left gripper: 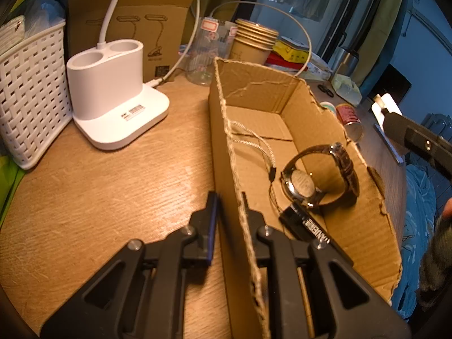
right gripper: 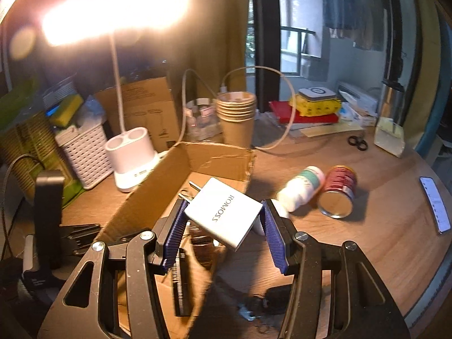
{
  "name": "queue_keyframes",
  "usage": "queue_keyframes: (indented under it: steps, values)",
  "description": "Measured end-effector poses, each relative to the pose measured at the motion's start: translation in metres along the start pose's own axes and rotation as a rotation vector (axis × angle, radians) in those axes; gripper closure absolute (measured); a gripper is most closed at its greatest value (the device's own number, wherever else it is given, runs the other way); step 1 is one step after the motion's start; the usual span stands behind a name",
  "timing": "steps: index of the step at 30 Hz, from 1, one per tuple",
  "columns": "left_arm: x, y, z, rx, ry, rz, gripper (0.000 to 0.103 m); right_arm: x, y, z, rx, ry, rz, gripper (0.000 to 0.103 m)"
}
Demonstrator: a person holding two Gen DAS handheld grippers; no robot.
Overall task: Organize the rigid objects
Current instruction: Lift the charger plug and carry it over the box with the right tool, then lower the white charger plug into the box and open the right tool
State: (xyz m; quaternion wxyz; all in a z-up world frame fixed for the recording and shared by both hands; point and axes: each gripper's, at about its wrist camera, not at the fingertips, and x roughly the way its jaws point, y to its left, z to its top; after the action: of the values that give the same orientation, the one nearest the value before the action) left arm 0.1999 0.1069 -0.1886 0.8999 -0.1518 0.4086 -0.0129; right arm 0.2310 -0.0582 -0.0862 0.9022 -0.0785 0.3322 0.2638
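Right claw clamps white charger (tilted) above cardboard box; left claw pinches its wall.

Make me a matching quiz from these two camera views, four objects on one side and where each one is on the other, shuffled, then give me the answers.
Objects:
1. wristwatch
2. white charger
3. red can
4. cardboard box wall

Places:
A. lying on its side on the table
B. between the left gripper's jaws
C. on the floor of the box
D. held in the right gripper

Pairs: 1-C, 2-D, 3-A, 4-B
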Motion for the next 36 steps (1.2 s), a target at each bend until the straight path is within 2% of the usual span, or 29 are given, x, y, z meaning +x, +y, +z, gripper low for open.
queue_keyframes:
  steps: [17,36]
  values:
    - [0.000,0.000,0.000,0.000,0.000,0.000,0.089,0.014,0.036,-0.013,-0.061,0.047,0.096,0.047]
    - [0.000,-0.001,0.000,0.000,0.000,0.001,0.089,0.026,0.036,-0.026,-0.041,0.113,0.131,0.047]
